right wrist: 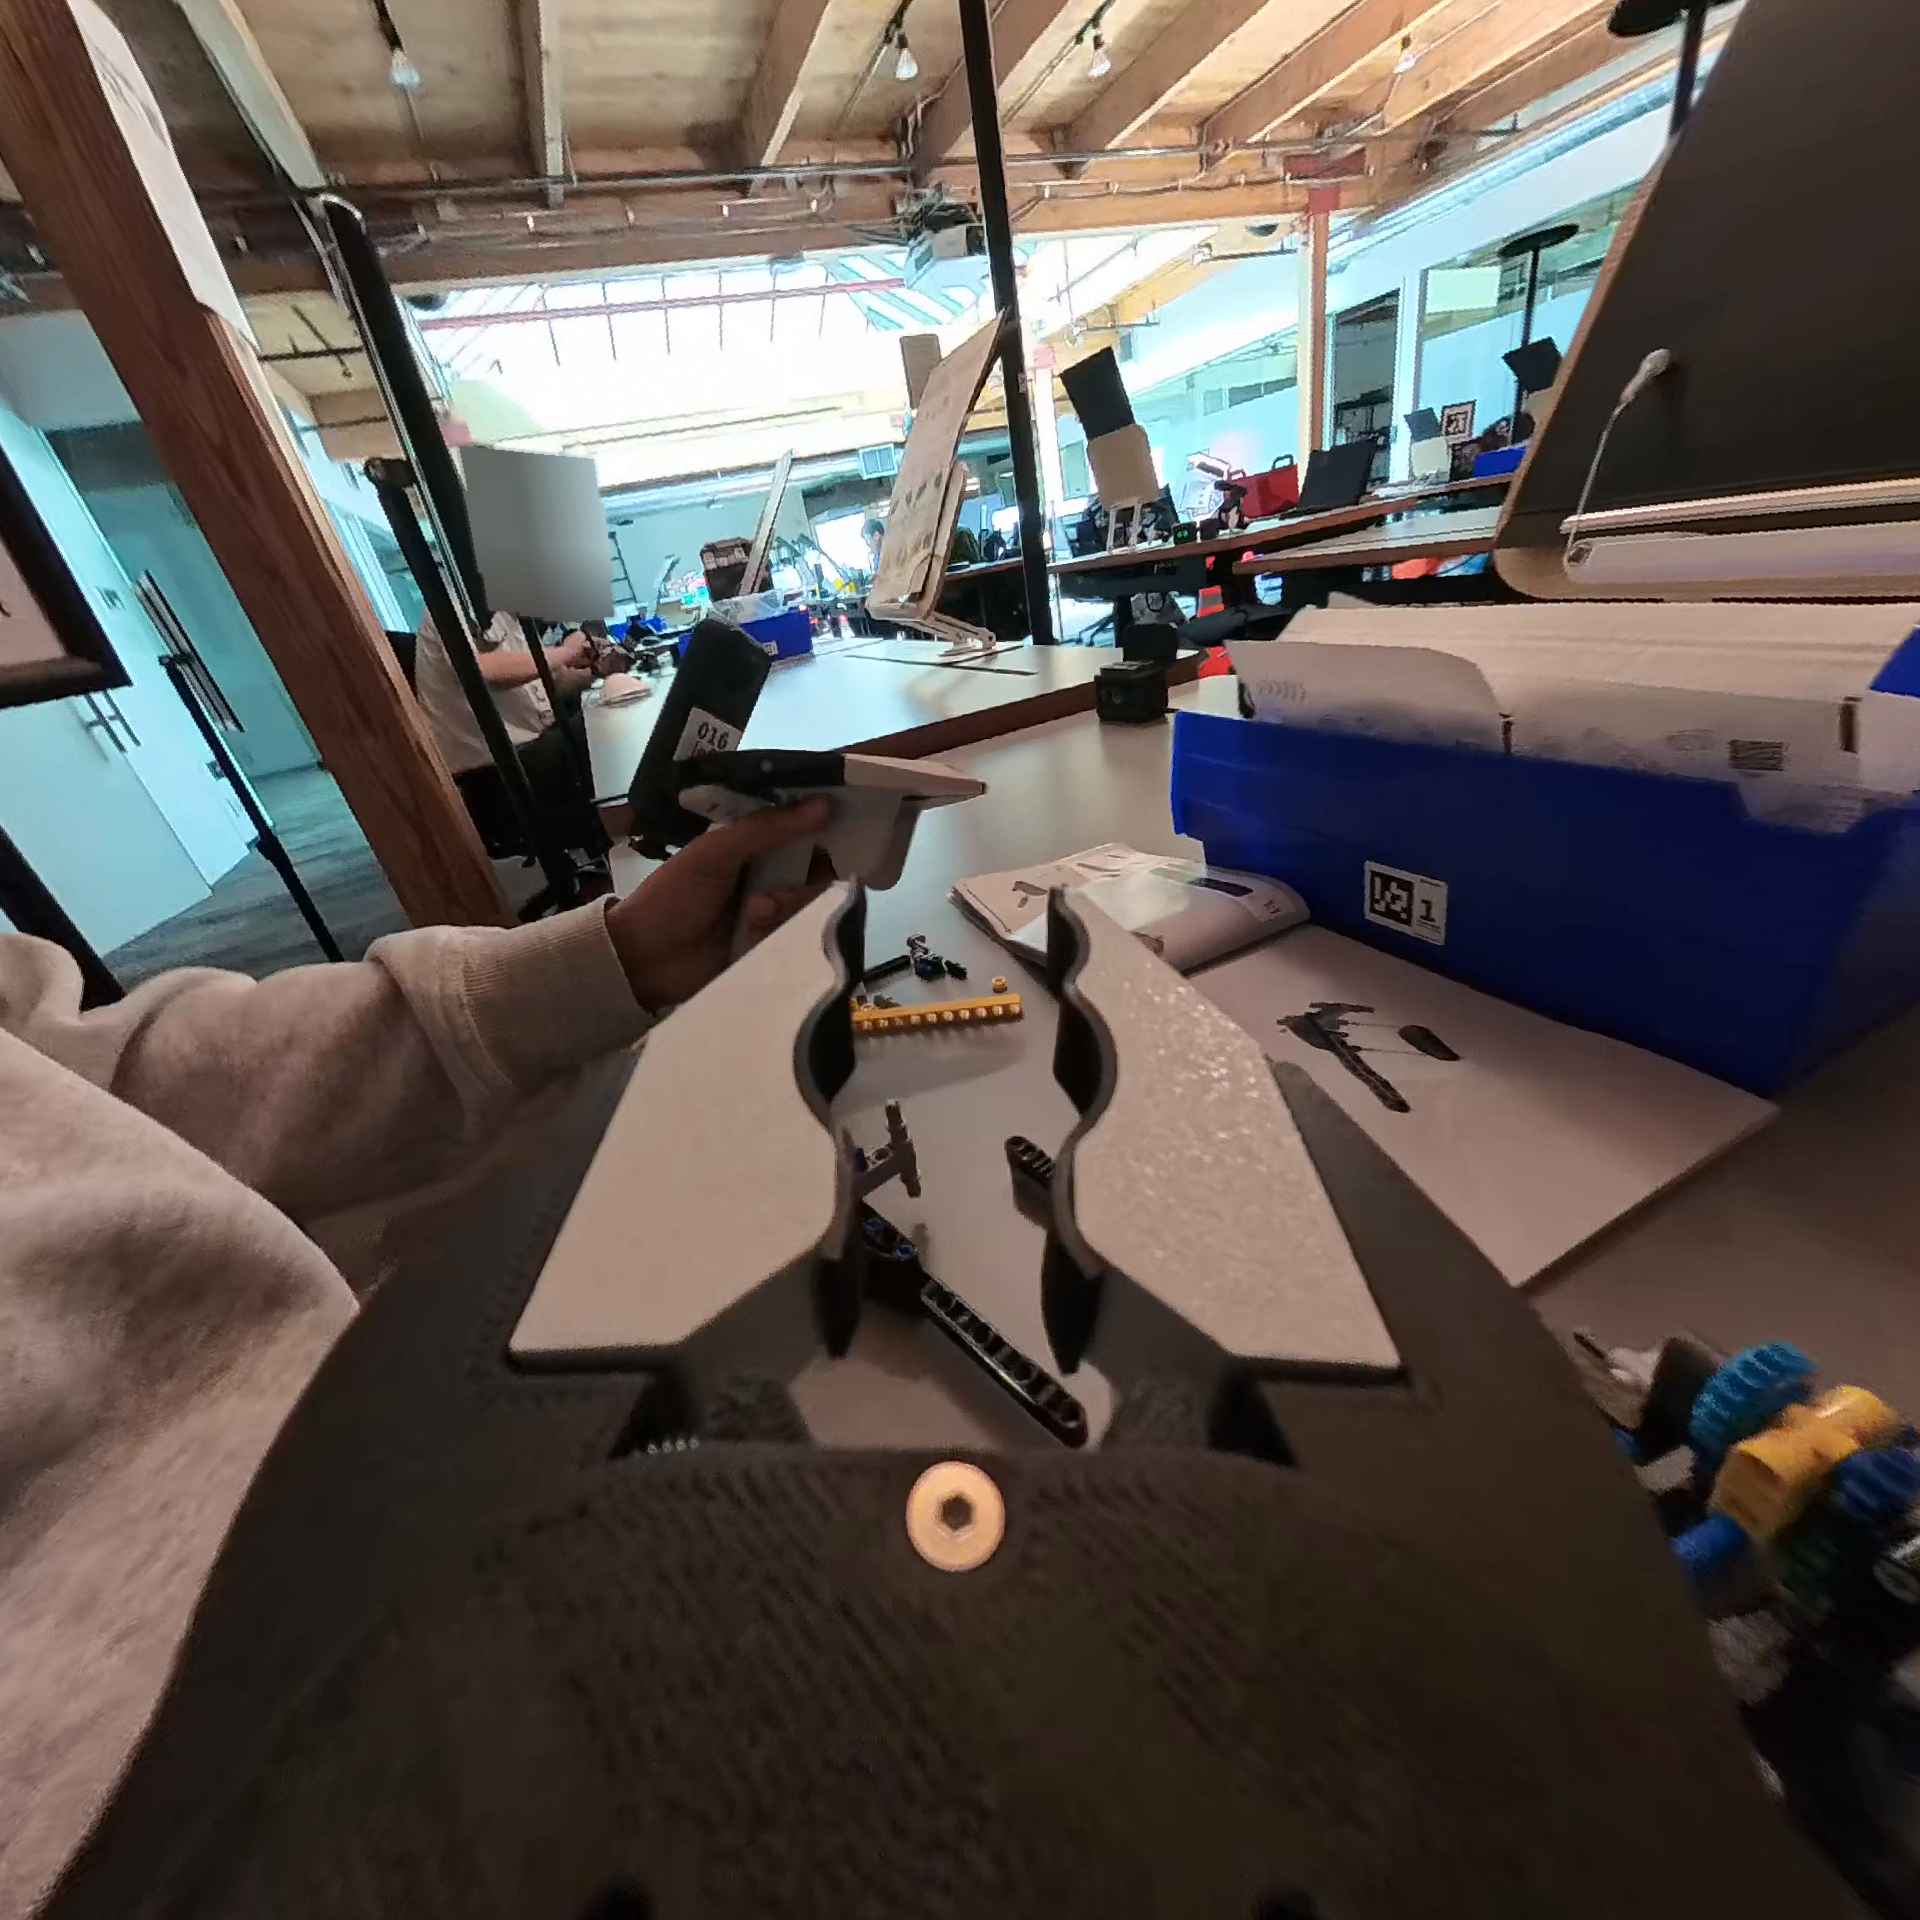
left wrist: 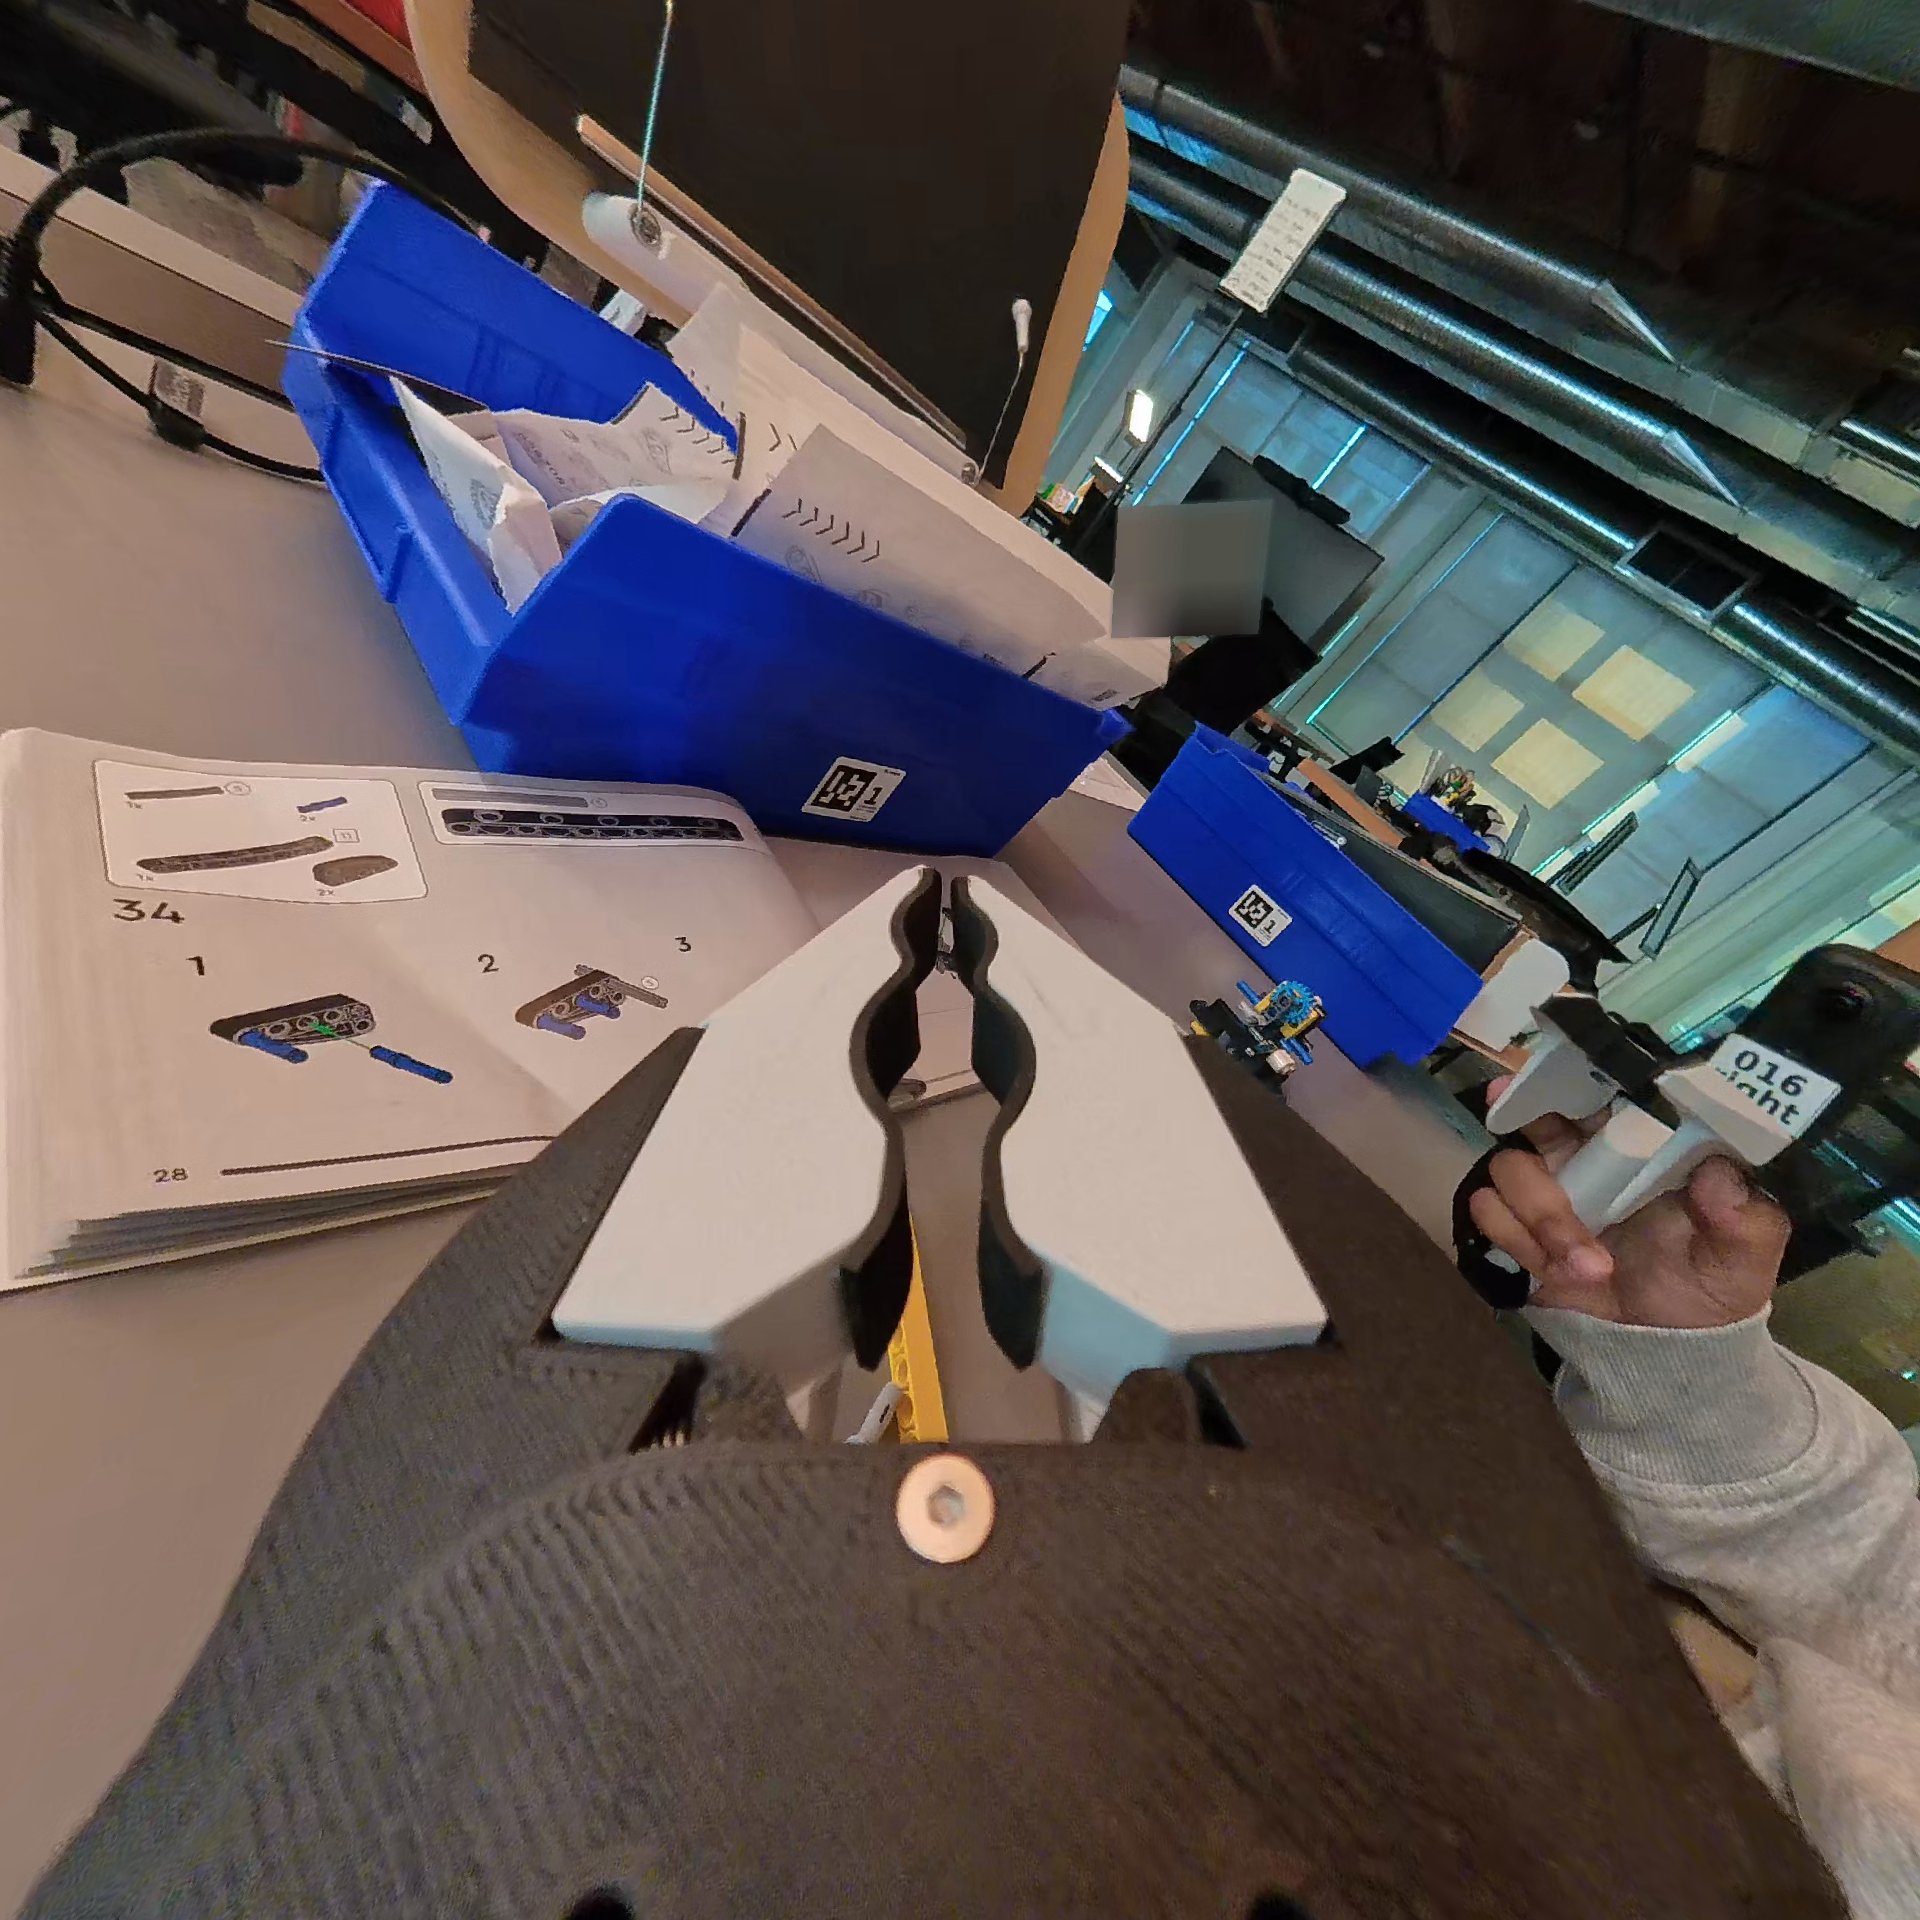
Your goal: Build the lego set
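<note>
The left tool has its tips almost together, with something tiny between them that cannot be made out. The right tool stands wide and empty above the counter. Only the right wrist view shows the yellow beam and black beam lying left of the blue bin. Only the left wrist view shows the open manual, also left of that bin.

My right view glares white at the far skylight windows; my left is dimmer. Fisheye bends edges; the colourful geared lego assembly blurs.
</note>
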Demonstrator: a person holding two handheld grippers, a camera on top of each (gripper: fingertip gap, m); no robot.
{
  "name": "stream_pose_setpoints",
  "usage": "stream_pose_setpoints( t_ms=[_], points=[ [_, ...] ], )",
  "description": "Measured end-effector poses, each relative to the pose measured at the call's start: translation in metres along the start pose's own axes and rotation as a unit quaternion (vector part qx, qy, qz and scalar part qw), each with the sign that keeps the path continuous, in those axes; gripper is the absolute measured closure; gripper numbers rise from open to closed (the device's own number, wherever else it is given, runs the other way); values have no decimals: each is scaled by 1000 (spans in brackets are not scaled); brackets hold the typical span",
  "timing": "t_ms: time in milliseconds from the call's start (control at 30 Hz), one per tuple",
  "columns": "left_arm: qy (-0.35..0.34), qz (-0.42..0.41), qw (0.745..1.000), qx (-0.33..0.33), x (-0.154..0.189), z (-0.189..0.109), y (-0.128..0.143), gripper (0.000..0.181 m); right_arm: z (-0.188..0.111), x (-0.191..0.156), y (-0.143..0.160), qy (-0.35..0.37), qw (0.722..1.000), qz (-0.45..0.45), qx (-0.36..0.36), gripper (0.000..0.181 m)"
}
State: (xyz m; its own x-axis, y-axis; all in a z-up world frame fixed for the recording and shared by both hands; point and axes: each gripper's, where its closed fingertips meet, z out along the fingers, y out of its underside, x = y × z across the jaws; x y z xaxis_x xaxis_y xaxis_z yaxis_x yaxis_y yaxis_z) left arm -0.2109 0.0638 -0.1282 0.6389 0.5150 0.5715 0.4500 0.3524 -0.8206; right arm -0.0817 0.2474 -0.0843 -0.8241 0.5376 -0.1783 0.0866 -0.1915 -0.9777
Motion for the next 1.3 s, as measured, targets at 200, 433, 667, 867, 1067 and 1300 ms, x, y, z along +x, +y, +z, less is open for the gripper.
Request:
stream_pose_setpoints(
  t_ms=[200,433,667,867,1067,1300],
  points=[
    [2,-8,1000,2,-2,0,-1,181,-3,5,-3,4,1000,14,10,147],
    [-4,-10,1000,6,-6,-2,-3,181,-3,7,-4,5,999,29,15,147],
    [-4,-25,999,21,-10,-7,-9,181,-10,15,-11,4,996,71,44,146],
    [-5,-22,1000,17,-10,-6,-8,181,-8,15,-9,2,997,74,38,146],
    [-8,-24,999,21,-13,-8,-11,181,-9,17,-9,5,996,81,40,146],
    [-10,-27,999,26,-15,-10,-13,181,-11,21,-9,28,997,62,36,150]
  ],
)
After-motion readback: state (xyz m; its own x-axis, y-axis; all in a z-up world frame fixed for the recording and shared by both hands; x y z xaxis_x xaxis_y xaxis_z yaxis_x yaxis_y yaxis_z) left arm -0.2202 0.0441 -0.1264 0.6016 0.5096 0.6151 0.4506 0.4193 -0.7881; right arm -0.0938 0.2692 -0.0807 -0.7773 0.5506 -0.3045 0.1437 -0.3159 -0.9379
